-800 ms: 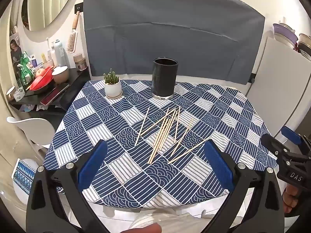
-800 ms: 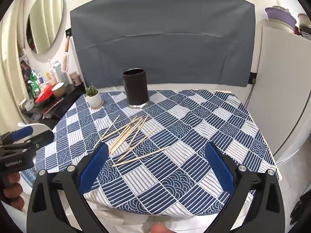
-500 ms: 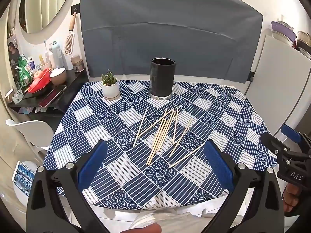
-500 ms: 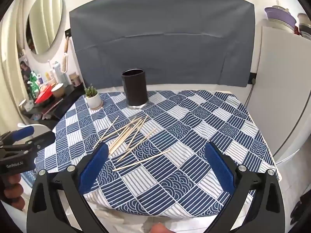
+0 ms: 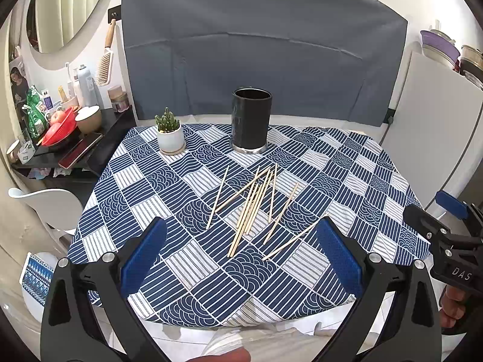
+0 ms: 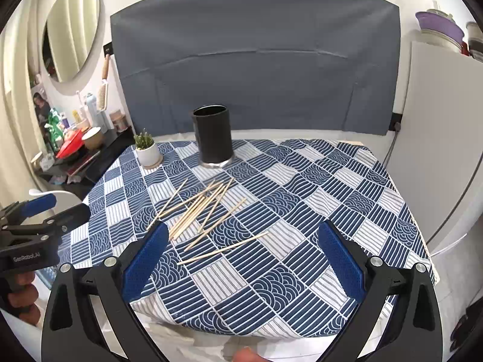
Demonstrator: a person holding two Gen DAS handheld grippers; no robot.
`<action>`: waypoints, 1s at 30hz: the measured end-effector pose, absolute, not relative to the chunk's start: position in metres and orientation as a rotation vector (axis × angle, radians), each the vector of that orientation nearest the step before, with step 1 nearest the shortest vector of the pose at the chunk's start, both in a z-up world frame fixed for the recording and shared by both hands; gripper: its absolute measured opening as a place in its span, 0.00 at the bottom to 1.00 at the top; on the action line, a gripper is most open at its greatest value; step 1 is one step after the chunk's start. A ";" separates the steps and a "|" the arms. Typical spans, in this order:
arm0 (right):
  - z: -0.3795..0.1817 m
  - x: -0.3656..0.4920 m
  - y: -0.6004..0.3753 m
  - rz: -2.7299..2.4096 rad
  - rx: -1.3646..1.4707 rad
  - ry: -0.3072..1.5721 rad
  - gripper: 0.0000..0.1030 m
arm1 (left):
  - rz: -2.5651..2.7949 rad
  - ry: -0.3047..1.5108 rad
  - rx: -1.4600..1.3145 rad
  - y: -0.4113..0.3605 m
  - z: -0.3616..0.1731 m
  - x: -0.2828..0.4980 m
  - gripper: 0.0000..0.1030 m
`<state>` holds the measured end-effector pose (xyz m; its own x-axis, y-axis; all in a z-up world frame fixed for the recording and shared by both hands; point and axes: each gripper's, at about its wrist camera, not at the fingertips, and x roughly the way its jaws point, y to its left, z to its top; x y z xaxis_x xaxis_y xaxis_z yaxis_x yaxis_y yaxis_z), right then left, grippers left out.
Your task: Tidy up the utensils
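Nothing looks done yet; the sticks [image 5: 256, 208] lie loose at the centre of the frame, below the empty-looking holder [image 5: 250, 120]; left gripper [image 5: 241, 259] and right gripper [image 6: 241, 259] stand wide open, holding nothing

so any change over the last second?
Both views sit slightly closer over the table; nothing taken or released. Left gripper and right gripper stay wide open and empty. Chopsticks remain scattered before the black holder.
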<state>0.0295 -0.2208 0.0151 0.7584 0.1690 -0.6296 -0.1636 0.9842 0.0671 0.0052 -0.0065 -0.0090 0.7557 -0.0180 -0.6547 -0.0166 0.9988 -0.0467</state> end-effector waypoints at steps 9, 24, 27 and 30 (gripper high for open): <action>0.018 0.027 -0.214 0.179 -0.013 0.672 0.93 | -0.009 0.716 -0.070 0.002 -0.009 0.002 0.94; 0.022 0.022 -0.208 0.166 -0.034 0.656 0.93 | -0.007 0.717 -0.058 0.006 -0.006 0.003 0.94; 0.023 0.022 -0.208 0.162 -0.037 0.655 0.93 | -0.004 0.724 -0.052 0.007 -0.009 0.002 0.94; 0.023 0.022 -0.206 0.161 -0.041 0.659 0.93 | 0.001 0.724 -0.059 0.010 -0.009 0.001 0.94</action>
